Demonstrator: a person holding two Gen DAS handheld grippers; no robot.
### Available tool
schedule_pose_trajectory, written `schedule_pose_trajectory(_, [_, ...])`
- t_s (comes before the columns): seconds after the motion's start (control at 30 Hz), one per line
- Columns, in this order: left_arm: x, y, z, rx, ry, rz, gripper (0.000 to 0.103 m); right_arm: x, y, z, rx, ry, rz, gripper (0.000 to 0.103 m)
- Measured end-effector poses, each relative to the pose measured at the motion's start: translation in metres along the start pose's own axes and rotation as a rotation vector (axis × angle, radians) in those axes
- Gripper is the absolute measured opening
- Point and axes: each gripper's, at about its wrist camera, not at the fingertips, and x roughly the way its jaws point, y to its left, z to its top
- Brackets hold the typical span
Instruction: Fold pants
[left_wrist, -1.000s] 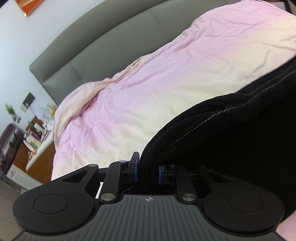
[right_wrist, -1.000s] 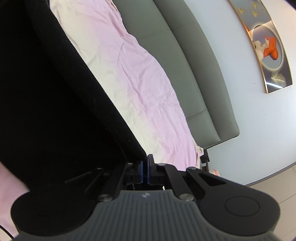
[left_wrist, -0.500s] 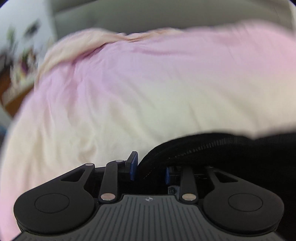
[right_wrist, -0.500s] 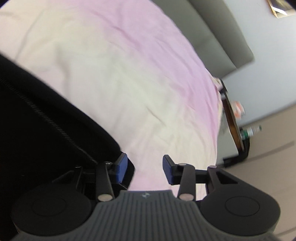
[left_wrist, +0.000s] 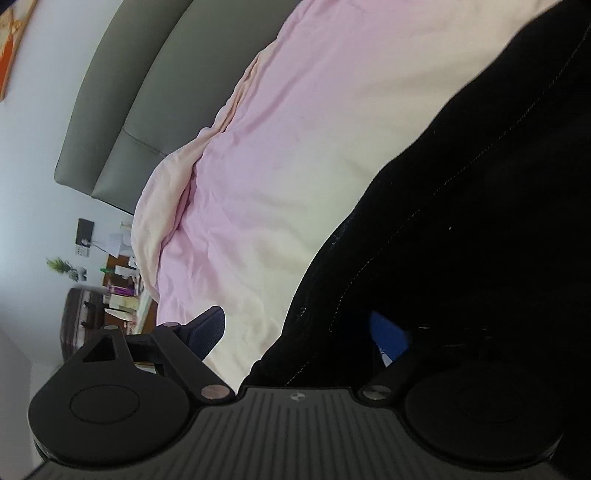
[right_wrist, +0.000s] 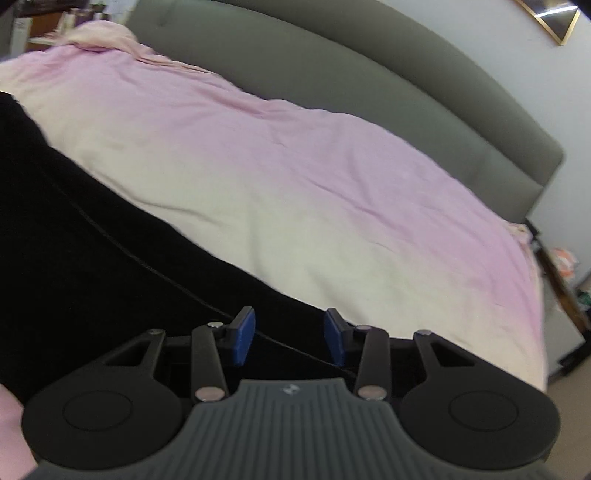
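The black pants (left_wrist: 461, 229) with pale stitching lie on the pink and cream bedspread (left_wrist: 295, 147), filling the right of the left wrist view. My left gripper (left_wrist: 295, 332) is open; the pants' edge lies between its wide-apart fingers and partly covers the right one. In the right wrist view the pants (right_wrist: 74, 229) lie at the left and run under my right gripper (right_wrist: 290, 334), which is open and empty just above the fabric's edge.
A grey padded headboard (right_wrist: 369, 88) runs behind the bedspread (right_wrist: 295, 177). A cluttered bedside table (left_wrist: 118, 295) stands past the bed's left side. Another stand and a floor strip show at the bed's right (right_wrist: 565, 295).
Both grippers have opened and let go of the pants, the right one first. The pants now rest on the bed. Both cameras have swung and tilted.
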Motion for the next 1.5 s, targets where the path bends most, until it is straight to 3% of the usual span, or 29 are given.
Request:
schedule_pose_trajectory(0.13, [-0.012,0.027,-0.013,-0.195,-0.02,-0.075,0.103,0.027,0.073,0.035,0.056,0.04,0.251,0.037])
schedule_pose_trajectory(0.3, [-0.025,0.034,-0.052,-0.307,-0.047,-0.106,0.103,0.073,0.148,0.07,0.148,0.073,0.392,0.037])
schedule_pose_trajectory(0.43, [-0.026,0.032,-0.095,-0.377,-0.013,-0.115,0.103,0.109,0.176,0.1,0.272,0.073,0.36,0.04])
schedule_pose_trajectory(0.57, [-0.036,0.042,-0.141,-0.541,-0.033,-0.17,0.103,0.122,0.144,0.105,0.603,0.085,0.276,0.025])
schedule_pose_trajectory(0.63, [-0.045,0.05,-0.158,-0.65,-0.045,-0.216,0.103,0.113,0.126,0.096,0.726,0.057,0.291,0.026])
schedule_pose_trajectory(0.83, [-0.065,0.065,-0.204,-0.957,-0.072,-0.312,0.103,0.024,0.064,0.044,0.753,-0.108,0.311,0.038])
schedule_pose_trajectory(0.9, [-0.061,0.063,-0.212,-1.018,-0.06,-0.405,0.103,-0.012,0.033,0.013,0.821,-0.158,0.296,0.047])
schedule_pose_trajectory(1.0, [-0.056,0.048,-0.215,-1.067,-0.054,-0.521,0.103,-0.062,-0.01,-0.041,0.943,-0.211,0.208,0.055])
schedule_pose_trajectory(1.1, [-0.042,0.037,-0.214,-1.159,-0.021,-0.605,0.103,-0.092,-0.044,-0.099,1.13,-0.198,0.143,0.062])
schedule_pose_trajectory(1.2, [-0.023,0.03,-0.217,-1.292,0.024,-0.679,0.103,-0.099,-0.06,-0.155,1.302,-0.148,0.126,0.062])
schedule_pose_trajectory(1.4, [0.003,0.025,-0.224,-1.539,0.042,-0.732,0.103,-0.063,-0.063,-0.21,1.579,-0.084,0.131,0.063])
schedule_pose_trajectory(1.5, [0.002,0.023,-0.225,-1.608,0.033,-0.718,0.103,-0.034,-0.06,-0.233,1.779,-0.144,0.177,0.069])
